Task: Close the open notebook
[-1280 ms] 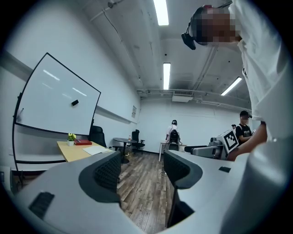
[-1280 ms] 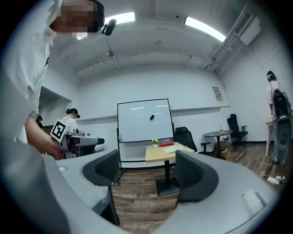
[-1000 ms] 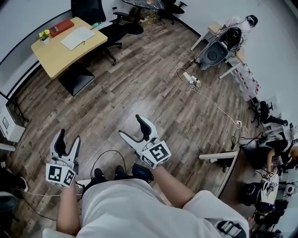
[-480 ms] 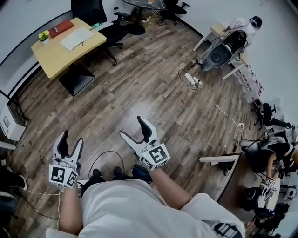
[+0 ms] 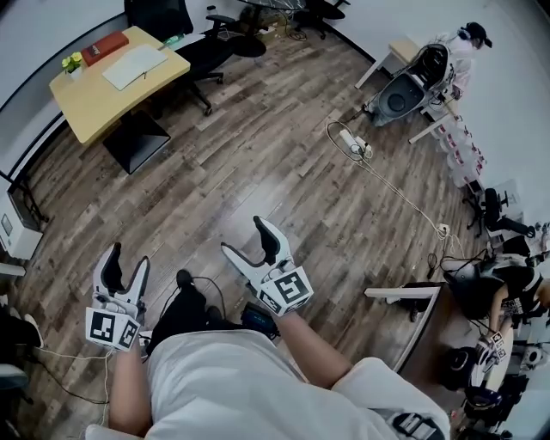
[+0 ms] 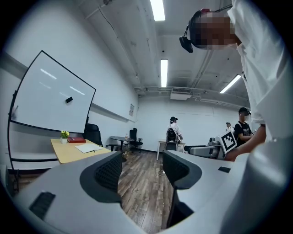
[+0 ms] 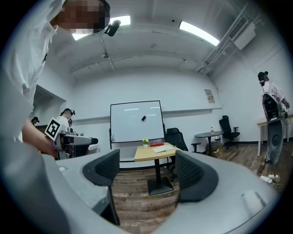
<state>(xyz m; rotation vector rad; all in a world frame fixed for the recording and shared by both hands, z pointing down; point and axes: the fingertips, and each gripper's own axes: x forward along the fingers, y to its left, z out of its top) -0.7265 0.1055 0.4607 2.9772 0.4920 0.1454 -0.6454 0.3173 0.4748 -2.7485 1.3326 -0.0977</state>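
- The wooden floor (image 5: pixel 284 163) fills most of the head view, and the person holding the tools stands on it well apart from the bench.
- A whiteboard (image 7: pixel 136 121) stands against the wall behind the bench, with a small dark thing stuck on its face.
- The bench (image 5: pixel 94 99) has a pale yellow top and a dark pedestal foot, and it stands near the wall at the far left of the room.
- A black office chair (image 5: pixel 159 17) stands just beside the bench's far end.
- The left tool (image 6: pixel 142 169) is held low in front of the person's body. Its jaws are spread with only floor showing between them, and it is far from the bench.
- The right tool (image 7: pixel 149 171) is also held low, beside the left one. Its jaws are spread wide and grip nothing, and the bench shows in the gap between them from a distance.
- The notebook (image 5: pixel 133 67) lies open and flat on the bench near the edge on the chair side, its white pages facing up.
- A red book (image 5: pixel 104 47) lies closed near the bench's wall-side edge, just beyond the notebook and apart from it.
- A small potted plant (image 5: pixel 71 63) with yellow flowers stands near the wall-side corner, beside the red book.
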